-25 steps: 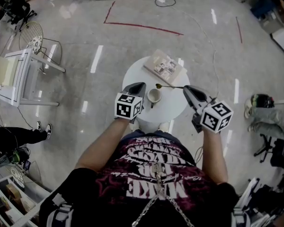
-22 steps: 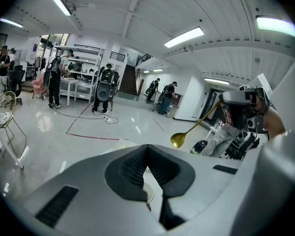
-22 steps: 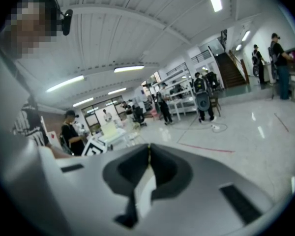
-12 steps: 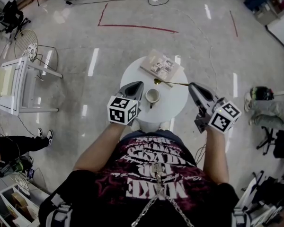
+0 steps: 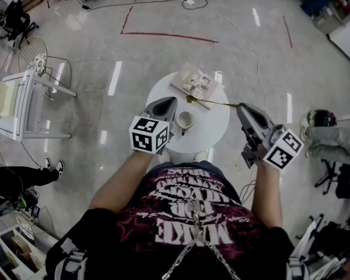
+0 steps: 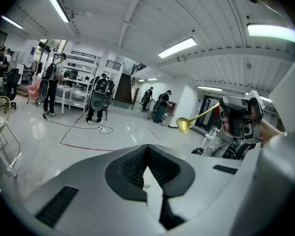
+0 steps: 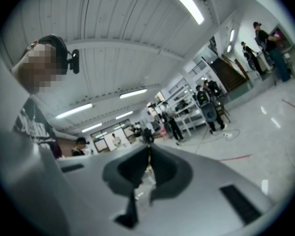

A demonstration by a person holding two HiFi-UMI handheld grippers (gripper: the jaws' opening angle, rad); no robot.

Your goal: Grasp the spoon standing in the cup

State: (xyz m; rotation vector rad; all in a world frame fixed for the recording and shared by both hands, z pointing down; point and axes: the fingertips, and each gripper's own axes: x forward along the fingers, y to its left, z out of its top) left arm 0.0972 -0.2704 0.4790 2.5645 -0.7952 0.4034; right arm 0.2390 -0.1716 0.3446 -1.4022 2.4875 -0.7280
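Head view: the gold spoon [image 5: 213, 102] is out of the cup [image 5: 185, 120], lying level at the cup's twelve to two o'clock. The right gripper [image 5: 240, 106] pinches its handle end. The cup stands on the round table [image 5: 219, 127]. At the cup's ten o'clock, the left gripper [image 5: 170, 100] has its jaws together, empty.

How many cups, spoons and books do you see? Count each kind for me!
cup: 1
spoon: 1
book: 1
Total: 3
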